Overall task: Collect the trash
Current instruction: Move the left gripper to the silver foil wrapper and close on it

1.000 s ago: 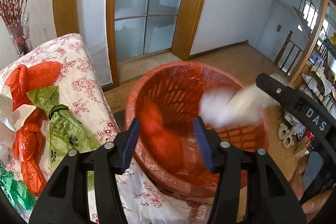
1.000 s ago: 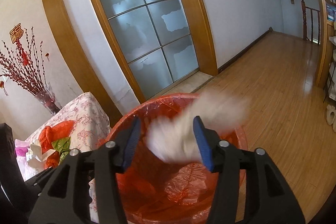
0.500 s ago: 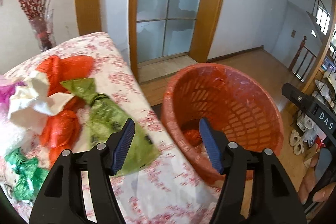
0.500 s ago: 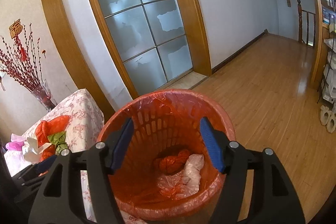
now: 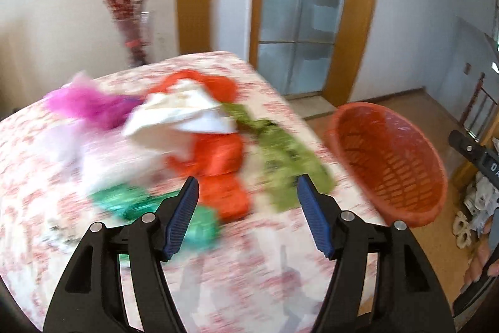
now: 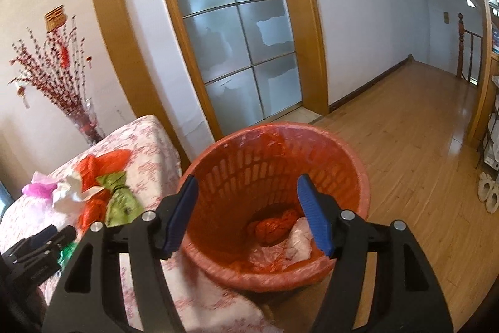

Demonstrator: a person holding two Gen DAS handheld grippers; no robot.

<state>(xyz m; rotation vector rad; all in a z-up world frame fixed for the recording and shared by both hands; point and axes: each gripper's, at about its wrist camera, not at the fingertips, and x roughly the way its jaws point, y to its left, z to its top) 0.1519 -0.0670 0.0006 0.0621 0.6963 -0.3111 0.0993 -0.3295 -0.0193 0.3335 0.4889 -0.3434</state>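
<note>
Very little can be read. In the left wrist view, the black body of the right gripper (image 5: 477, 153) at the right edge bears white capitals of which only a "D" and the start of a second letter show before the picture's edge cuts the marking off. In the right wrist view, the black body of the left gripper (image 6: 37, 258) at the lower left carries a small line of pale lettering, too small and blurred to make out. On the wall above the red branches hangs a golden sign (image 6: 56, 17) shaped like a character, too tilted and blurred to read.
</note>
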